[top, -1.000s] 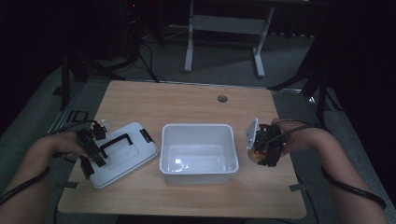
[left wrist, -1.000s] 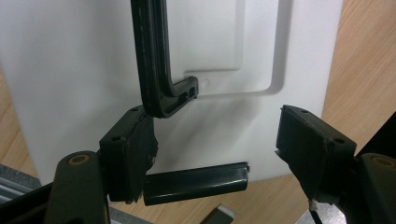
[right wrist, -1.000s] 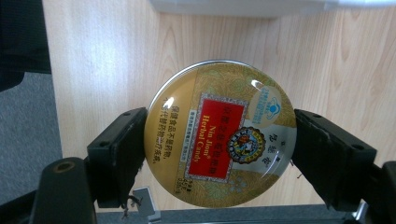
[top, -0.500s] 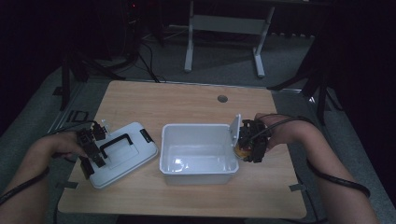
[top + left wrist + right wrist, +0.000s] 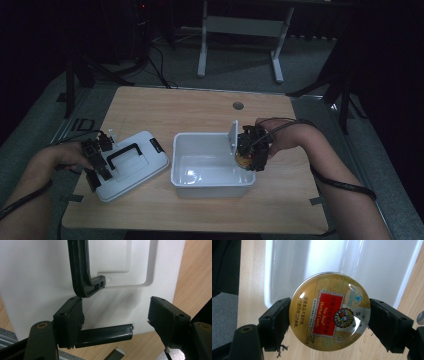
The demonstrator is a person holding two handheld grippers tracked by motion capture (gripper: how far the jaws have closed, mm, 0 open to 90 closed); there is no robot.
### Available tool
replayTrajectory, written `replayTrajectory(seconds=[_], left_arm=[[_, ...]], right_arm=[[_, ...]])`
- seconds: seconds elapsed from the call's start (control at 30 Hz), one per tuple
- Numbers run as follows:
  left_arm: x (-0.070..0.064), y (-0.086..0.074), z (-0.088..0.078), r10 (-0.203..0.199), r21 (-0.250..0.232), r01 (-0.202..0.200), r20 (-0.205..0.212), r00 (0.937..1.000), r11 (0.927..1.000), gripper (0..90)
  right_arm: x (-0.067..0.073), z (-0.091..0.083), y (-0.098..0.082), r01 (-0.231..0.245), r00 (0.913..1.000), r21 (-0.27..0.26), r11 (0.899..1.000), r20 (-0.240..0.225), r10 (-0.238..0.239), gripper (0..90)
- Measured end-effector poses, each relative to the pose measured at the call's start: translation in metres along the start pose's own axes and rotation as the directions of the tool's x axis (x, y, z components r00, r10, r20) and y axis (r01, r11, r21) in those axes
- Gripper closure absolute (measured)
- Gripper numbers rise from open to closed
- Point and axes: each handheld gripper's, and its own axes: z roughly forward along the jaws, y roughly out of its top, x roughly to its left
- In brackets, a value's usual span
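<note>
Holding a candy tin at the rim of the open box

Gripping a round gold metal tin with a red label [image 5: 329, 311] across its width, I am keeping both jaws of my right gripper [image 5: 248, 152] pressed against its opposite edges, so that gripper is closed on the tin and nothing else. I am holding it at the right-hand wall of the white rectangular plastic box [image 5: 210, 167], and in the right gripper view the tin is showing partly in front of the box's hollow and partly in front of the light wooden table [image 5: 200, 107]. The hollow is lying to the tin's left in the high view, just beside it, with the box's long axis running across the table from left to right. As I judge it, the tin is going into the box, so a short move leftward and down is what counts, and my right hand is plainly the nearer one.

My left gripper [image 5: 115, 322] is resting over the white plastic lid with a black handle [image 5: 129, 161], which is lying flat on the table just left of the box; its jaws are standing wide apart and holding nothing
</note>
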Motion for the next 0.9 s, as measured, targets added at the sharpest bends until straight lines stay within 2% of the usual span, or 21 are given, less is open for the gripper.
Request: replayTrajectory(seconds=[0.4, 0.9], left_arm=[[0.001, -0.002, 0.001, -0.006, 0.004, 0.006, 0.004, 1.0000, 1.0000, 27.7], [0.002, -0.002, 0.003, -0.006, 0.011, 0.006, 0.012, 0.9999, 0.9999, 27.7]], right_arm=[[-0.008, 0.017, 0.019, 0.038, 0.9989, 0.001, 0.999, -0.026, -0.038, 20.8], [-0.015, 0.070, 0.022, 0.021, 0.9958, 0.024, 0.999, -0.090, -0.019, 20.8]])
